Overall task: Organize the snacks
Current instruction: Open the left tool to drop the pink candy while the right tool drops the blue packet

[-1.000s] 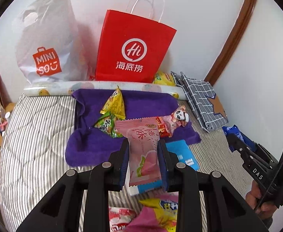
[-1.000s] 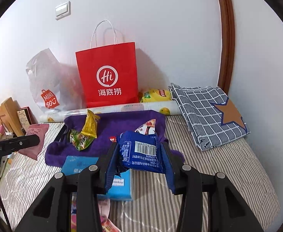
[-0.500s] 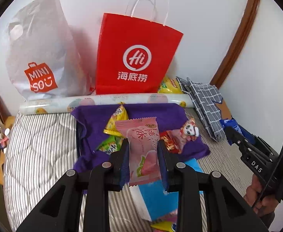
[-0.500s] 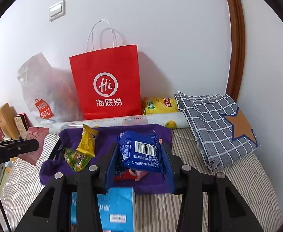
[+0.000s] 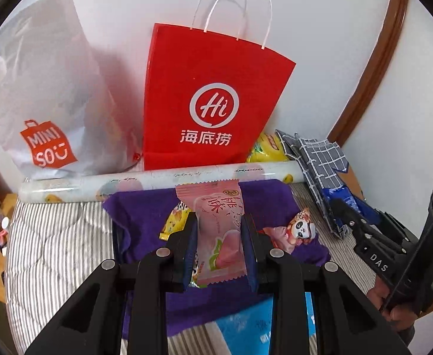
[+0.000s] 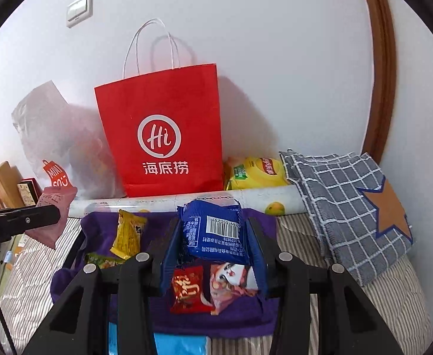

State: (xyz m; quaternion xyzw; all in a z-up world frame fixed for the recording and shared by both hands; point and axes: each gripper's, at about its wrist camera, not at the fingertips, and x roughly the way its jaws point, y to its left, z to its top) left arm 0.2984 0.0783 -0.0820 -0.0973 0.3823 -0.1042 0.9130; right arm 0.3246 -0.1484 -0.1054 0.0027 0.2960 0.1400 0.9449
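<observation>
My left gripper is shut on a pink snack packet, held above the purple cloth. My right gripper is shut on a blue snack packet with a barcode, held above the same purple cloth. On the cloth lie a yellow packet, a green packet, a red packet and a panda-print packet. The red Hi paper bag stands upright against the wall behind the cloth. The right gripper also shows at the right edge of the left wrist view.
A white Miniso plastic bag stands left of the red bag. A patterned roll lies along the cloth's far edge. A yellow chip bag and folded checked cloth sit right. A light blue box lies near the grippers on the striped bed.
Both grippers have moved forward toward the red bag and over the purple cloth, each still holding its packet. The blue box and loose packets below have slid toward the bottom of view.
</observation>
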